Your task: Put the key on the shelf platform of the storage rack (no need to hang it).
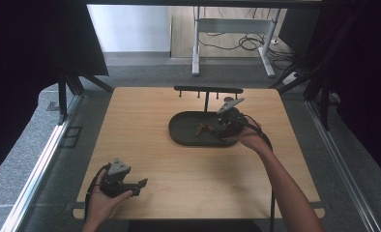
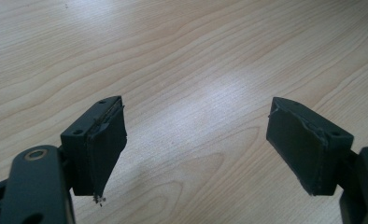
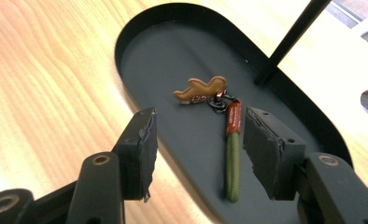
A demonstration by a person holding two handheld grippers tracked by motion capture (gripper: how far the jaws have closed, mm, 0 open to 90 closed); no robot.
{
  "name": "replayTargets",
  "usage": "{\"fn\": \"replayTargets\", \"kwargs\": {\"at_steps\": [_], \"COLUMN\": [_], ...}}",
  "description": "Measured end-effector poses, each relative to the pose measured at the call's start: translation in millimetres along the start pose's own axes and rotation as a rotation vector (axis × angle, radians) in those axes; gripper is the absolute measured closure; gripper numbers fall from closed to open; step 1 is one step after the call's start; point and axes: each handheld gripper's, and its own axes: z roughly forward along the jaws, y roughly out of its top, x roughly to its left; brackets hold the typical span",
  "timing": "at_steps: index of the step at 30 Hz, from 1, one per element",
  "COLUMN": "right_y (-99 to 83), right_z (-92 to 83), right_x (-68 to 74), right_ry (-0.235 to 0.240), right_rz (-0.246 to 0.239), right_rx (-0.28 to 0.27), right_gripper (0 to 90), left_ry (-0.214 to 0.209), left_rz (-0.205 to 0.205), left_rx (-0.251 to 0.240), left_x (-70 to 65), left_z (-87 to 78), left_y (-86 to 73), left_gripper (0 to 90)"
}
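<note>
The wooden table [image 1: 179, 164] carries a black oval tray [image 1: 186, 126] near its far middle; a thin black post [image 1: 207, 101] rises at the tray's far side and holds a horizontal bar [image 1: 208, 90] w/ small pegs under it.

In the tray lies a keychain [image 3: 217, 112]: a tan flat charm [image 3: 201, 88] joined by a dark ring [image 3: 218, 101] to a red-brown sleeve [image 3: 233, 116] and then an olive cord [image 3: 233, 165]; it lies flat on the tray floor, in the part nearer the right side.

The right gripper [image 1: 226, 126] is held by the right hand [image 1: 249, 140] over the right end of the tray, pointing left toward the keychain; in the right gripper view its jaws stand apart, one over the tray's near rim and the table, the other over the tray floor; the cord lies between them, closer to the right jaw, but touches neither, so nothing is pinched. How high the jaws are above the tray, I cannot tell.

The left gripper [image 1: 139, 186] is in the left hand [image 1: 101, 198] at the near left part of the table, well apart from the tray; its jaws are spread wide w/ bare wood between them. The pad [image 2: 102, 149] on one jaw looks worn at the edge.

Behind the table, on the floor, are a white frame [image 1: 232, 29] and some cables [image 1: 249, 43].
</note>
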Motion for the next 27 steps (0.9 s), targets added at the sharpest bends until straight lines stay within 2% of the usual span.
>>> {"fn": "replayTargets", "kwargs": {"at_steps": [6,10,11,14,17,18,22,27], "right_y": [-20.3,-39.3,-51.0,-60.6,-84.7,-84.7,-113.4,-140.8], "right_z": [-15.5,-27.5,-32.3,-36.0,-43.6,-43.6,-51.9,-58.0], "right_x": [1.8,3.3,5.6,7.3,11.5,11.5,14.7,22.4], "right_ry": [-0.005,0.007,0.002,-0.003,-0.015,-0.015,-0.028,-0.056], "right_rz": [0.055,0.093,0.106,0.116,0.137,0.137,0.183,0.201], "right_rx": [-0.07,-0.125,-0.136,-0.145,-0.154,-0.154,-0.171,-0.175], "right_gripper": [44.9,44.9,44.7,44.6,44.6,44.6,44.6,44.4], "left_ry": [-0.002,-0.007,-0.009,-0.01,-0.009,-0.009,-0.009,-0.007], "left_rz": [-0.008,-0.008,-0.008,-0.005,-0.003,-0.003,-0.008,-0.008], "left_rx": [-0.006,-0.01,-0.009,-0.007,-0.007,-0.007,-0.002,-0.002], "left_x": [0.2,-0.9,-1.4,-2.6,-3.8,-4.0,-5.1,-6.1], "left_z": [-2.2,-2.6,-2.5,-1.9,-1.4,-1.4,-0.9,-0.9], "left_y": [0.1,0.6,0.8,1.1,1.1,1.1,1.2,0.9], "left_gripper": [20.1,20.1,20.1,20.1,20.2,20.2,20.2,20.1]}}
